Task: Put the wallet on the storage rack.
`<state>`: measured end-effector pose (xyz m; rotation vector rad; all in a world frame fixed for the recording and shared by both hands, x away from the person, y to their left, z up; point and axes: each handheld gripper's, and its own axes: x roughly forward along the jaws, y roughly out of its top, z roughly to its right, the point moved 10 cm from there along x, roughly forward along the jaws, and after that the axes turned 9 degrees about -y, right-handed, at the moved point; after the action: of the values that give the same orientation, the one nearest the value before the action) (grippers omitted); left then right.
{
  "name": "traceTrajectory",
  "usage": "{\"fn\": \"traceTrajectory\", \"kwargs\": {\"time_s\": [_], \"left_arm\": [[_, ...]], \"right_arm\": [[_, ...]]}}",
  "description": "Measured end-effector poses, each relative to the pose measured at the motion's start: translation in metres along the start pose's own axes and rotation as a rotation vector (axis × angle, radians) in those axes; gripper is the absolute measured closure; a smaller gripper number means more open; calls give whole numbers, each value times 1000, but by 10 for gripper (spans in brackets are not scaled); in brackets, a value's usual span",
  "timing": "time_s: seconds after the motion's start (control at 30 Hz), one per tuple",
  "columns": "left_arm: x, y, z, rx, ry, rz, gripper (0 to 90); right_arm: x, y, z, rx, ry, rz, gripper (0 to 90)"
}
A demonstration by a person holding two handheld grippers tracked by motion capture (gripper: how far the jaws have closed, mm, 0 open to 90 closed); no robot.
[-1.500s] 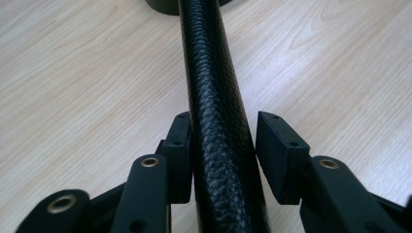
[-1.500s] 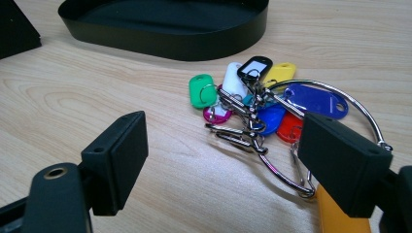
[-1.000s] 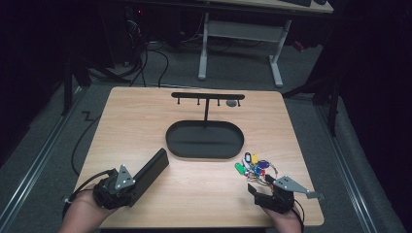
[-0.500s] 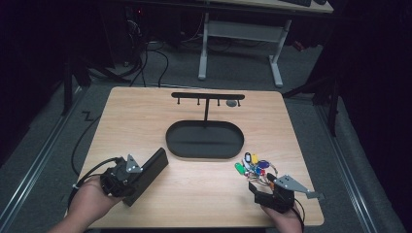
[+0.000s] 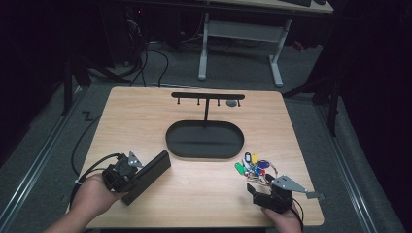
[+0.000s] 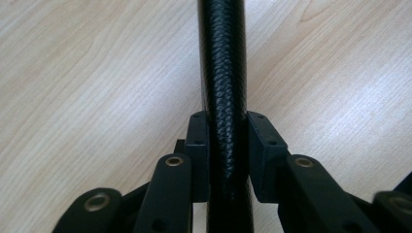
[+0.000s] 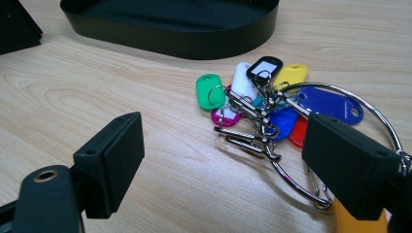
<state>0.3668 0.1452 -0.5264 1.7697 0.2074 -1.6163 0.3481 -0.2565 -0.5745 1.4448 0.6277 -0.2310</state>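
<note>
A long black case (image 5: 151, 172) with a textured skin lies slanted at the table's front left. My left gripper (image 5: 133, 175) grips its near end. Its jaws have just been closing, and in the left gripper view both pads (image 6: 257, 141) press on the sides of the case (image 6: 222, 58); the left gripper (image 6: 227, 133) is shut on it. At the front right lies a bunch of keys (image 5: 255, 167) with coloured tags on a wire ring. Just short of it my right gripper (image 5: 260, 188) stands open and empty. The right gripper view has the keys (image 7: 262, 104) past the wide-apart jaws of the right gripper (image 7: 228, 145).
A black oval tray (image 5: 204, 155) sits mid-table, its wall (image 7: 170, 41) close behind the keys. From its far side rises a black T-shaped hook rack (image 5: 208, 96) with a small grey thing at its right end. Bare wood lies between the two grippers.
The left hand has moved forward and right onto the case, and its jaws have closed on the case's sides. The right gripper and the keys have stayed put.
</note>
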Motion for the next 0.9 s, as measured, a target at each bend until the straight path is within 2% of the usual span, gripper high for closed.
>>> {"fn": "traceTrajectory", "kwargs": {"time_s": [0.07, 0.1, 0.2, 0.33, 0.4, 0.43, 0.53, 0.6, 0.9], "left_arm": [[0, 0, 1, 25, 11, 4, 744], [0, 0, 1, 25, 11, 4, 745], [-1, 1, 4, 77, 39, 7, 748], [-4, 3, 8, 123, 49, 17, 750], [-6, 7, 11, 149, 51, 43, 751], [-6, 7, 11, 149, 51, 43, 751], [-12, 14, 13, 192, 62, 72, 752], [-14, 17, 15, 203, 65, 86, 752], [-23, 35, 16, 295, 96, 110, 753]], "right_arm": [[0, 0, 0, 0, -4, 0, 157], [0, 0, 0, 0, -4, 0, 157], [0, 0, 0, 2, -3, -3, 156], [0, 0, 0, -2, -3, -1, 156], [0, 0, 0, -2, -3, -1, 156], [0, 0, 0, -2, -1, -1, 156], [0, 0, 0, -7, 0, -1, 156], [-1, -1, 0, -8, 2, -3, 156], [-6, -2, 4, 0, -5, 10, 156]]}}
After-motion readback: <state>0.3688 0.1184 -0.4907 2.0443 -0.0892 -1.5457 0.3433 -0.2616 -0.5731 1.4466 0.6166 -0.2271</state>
